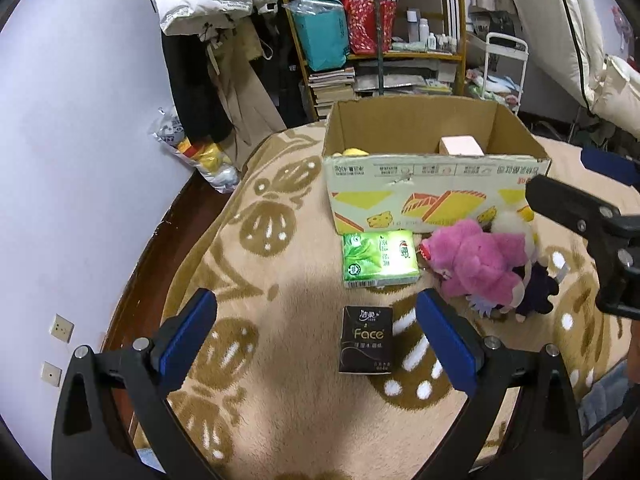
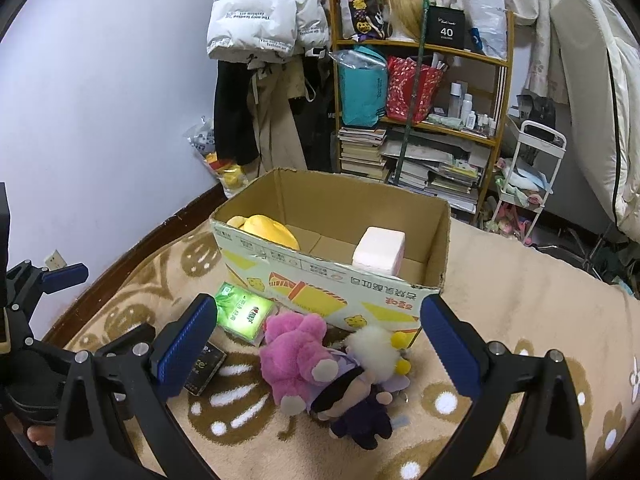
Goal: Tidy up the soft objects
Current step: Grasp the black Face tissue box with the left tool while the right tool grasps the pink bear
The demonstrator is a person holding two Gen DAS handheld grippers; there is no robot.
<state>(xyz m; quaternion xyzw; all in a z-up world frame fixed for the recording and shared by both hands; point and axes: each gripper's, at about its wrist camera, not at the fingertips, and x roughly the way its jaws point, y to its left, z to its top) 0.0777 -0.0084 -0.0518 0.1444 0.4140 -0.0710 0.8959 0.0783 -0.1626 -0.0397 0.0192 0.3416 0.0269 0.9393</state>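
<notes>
The left gripper [image 1: 316,336] has its jaws spread wide and holds nothing. Between its blue fingers [image 1: 188,332], touching neither, a black tissue pack [image 1: 366,340] lies on the blanket [image 1: 280,420]; its face reads "Face" in gold under smaller characters too fine to read. Just beyond the fingertips lies a green tissue pack [image 1: 378,258] with leaf print and small printed characters that are not legible. Right of it, past the right finger, a pink plush toy [image 1: 476,262] rests against a white-haired doll in dark clothes [image 1: 528,280].

The right gripper [image 2: 316,336] is also wide open and empty. Both soft toys sit between its fingers, the pink plush [image 2: 296,356] nearer the left finger, the doll [image 2: 360,396] overlapping it, neither touched. The green pack [image 2: 242,314] shows just past the left fingertip, and the black pack [image 2: 206,368] is partly hidden behind that finger.

Straight ahead of both jaws stands an open cardboard box [image 2: 436,240] with yellow cheese drawings and red and grey printed characters. Inside are a yellow plush [image 2: 268,230] and a pale pink block [image 2: 380,250].

Farther off, a shelf [image 2: 500,92] carries a black card marked "40"; a white puffer jacket [image 2: 256,16] repeats "The only leading fashion art".
</notes>
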